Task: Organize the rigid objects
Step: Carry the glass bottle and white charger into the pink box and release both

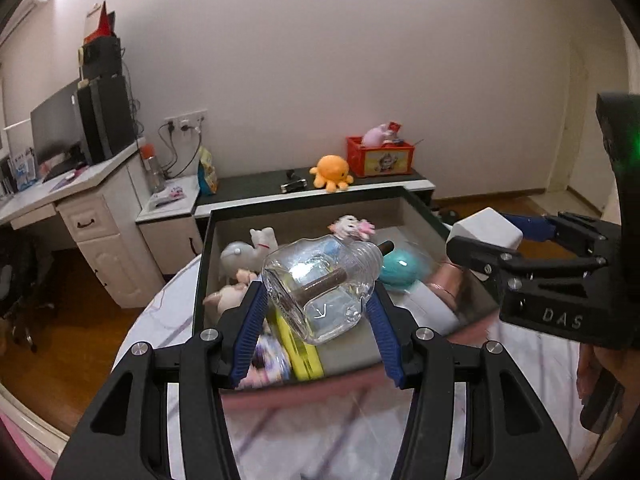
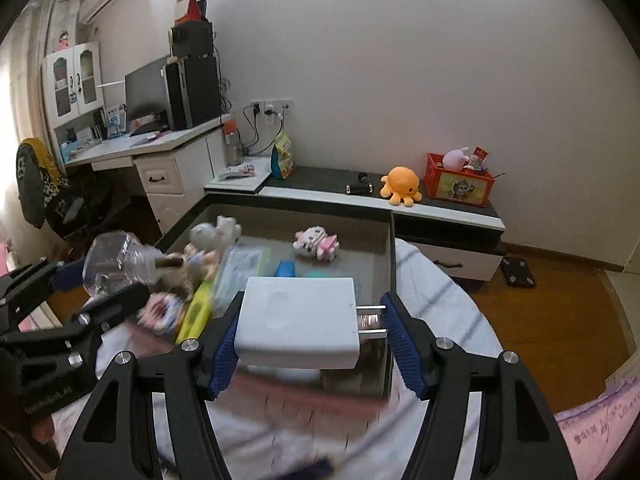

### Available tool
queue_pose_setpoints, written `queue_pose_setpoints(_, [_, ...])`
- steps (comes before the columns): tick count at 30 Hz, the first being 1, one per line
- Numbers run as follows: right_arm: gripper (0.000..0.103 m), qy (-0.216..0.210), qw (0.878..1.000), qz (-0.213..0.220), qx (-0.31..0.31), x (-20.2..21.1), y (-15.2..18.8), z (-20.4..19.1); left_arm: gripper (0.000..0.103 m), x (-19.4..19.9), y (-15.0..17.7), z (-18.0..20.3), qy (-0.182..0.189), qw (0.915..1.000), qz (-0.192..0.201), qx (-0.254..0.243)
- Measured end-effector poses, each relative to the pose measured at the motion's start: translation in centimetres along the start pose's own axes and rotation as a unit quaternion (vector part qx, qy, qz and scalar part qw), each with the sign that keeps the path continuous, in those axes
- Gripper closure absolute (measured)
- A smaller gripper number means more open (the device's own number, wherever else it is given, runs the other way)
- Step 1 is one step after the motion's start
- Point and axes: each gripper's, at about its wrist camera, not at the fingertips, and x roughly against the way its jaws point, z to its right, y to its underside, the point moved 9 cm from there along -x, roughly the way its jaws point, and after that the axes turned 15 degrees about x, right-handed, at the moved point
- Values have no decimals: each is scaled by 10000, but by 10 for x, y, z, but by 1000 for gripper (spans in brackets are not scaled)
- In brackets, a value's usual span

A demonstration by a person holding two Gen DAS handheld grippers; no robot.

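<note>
My left gripper (image 1: pixel 318 300) is shut on a clear glass bottle (image 1: pixel 320 284) with a brown cork stopper, held tilted above an open box (image 1: pixel 304 210) of mixed items. My right gripper (image 2: pixel 308 320) is shut on a white power adapter (image 2: pixel 296 320), its metal prongs pointing right, held above the same box (image 2: pixel 390 248). The right gripper and adapter (image 1: pixel 486 228) show at the right of the left wrist view; the left gripper and bottle (image 2: pixel 116 260) show at the left of the right wrist view.
The box holds plush toys, a pink-white block cat (image 2: pixel 316 244), a yellow-green item (image 2: pixel 196 312), a teal egg (image 1: pixel 402 270) and a pink cup (image 1: pixel 450 278). It rests on a round white table (image 2: pixel 452 308). Behind are a low cabinet with an orange octopus (image 2: pixel 402 186), red crate and desk.
</note>
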Motion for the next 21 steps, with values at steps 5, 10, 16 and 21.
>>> queue_pose_setpoints(5, [36, -67, 9990, -433, 26, -55, -3, 15, 51, -40, 1, -2, -60, 9996, -270, -3])
queue_pose_setpoints(10, [36, -136, 9978, -646, 42, -84, 1, 20, 50, -61, -2, -8, -194, 9994, -299, -2])
queue_pose_setpoints(16, [34, -215, 9982, -557, 1, -91, -2, 21, 48, -72, -6, -16, -303, 9989, -332, 105])
queue_pose_setpoints(21, [24, -238, 9992, -318, 10, -79, -12, 18, 24, -60, -6, -20, -309, 9991, -209, 182])
